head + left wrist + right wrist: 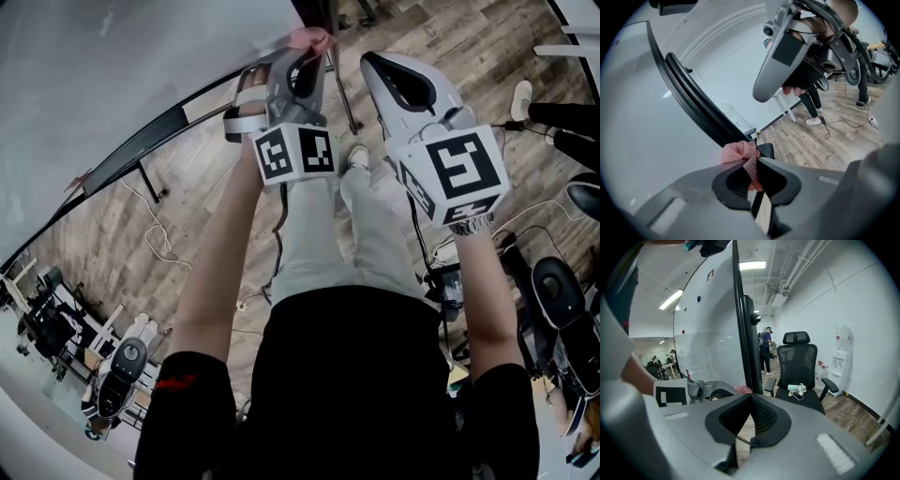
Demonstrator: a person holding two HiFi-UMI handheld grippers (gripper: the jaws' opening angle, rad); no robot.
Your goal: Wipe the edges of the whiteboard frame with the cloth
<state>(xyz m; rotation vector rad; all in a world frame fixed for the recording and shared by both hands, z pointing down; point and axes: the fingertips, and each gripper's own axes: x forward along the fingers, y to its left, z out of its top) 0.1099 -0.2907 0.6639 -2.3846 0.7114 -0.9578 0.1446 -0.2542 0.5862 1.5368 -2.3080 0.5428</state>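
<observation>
The pink cloth is bunched up and pinched at the tip of my left hand-held gripper. Its jaws are clamped on a fold, with the loose wad pushed out in front. That wad is pressed against the dark whiteboard frame, at the near end of the long edge that runs away from the camera in the left gripper view. The pale face of the whiteboard lies just to one side of the contact.

My right hand-held gripper has its jaws closed together with nothing between them. In the head view it hangs just beside the left one, over the wooden floor and clear of the frame. I'd say it has no part in the stroke for now.

As for progress, I judge that I'm in the wiping itself, since the cloth is gripped and on the edge. I can't tell how much of the frame is already clean, because the dark rail shows no streaks or dust that I can make out. The whole stretch of rail ahead of the cloth looks like work left, as do the other sides of the frame. An office chair stands near the board on the far side, which may crowd that edge.
</observation>
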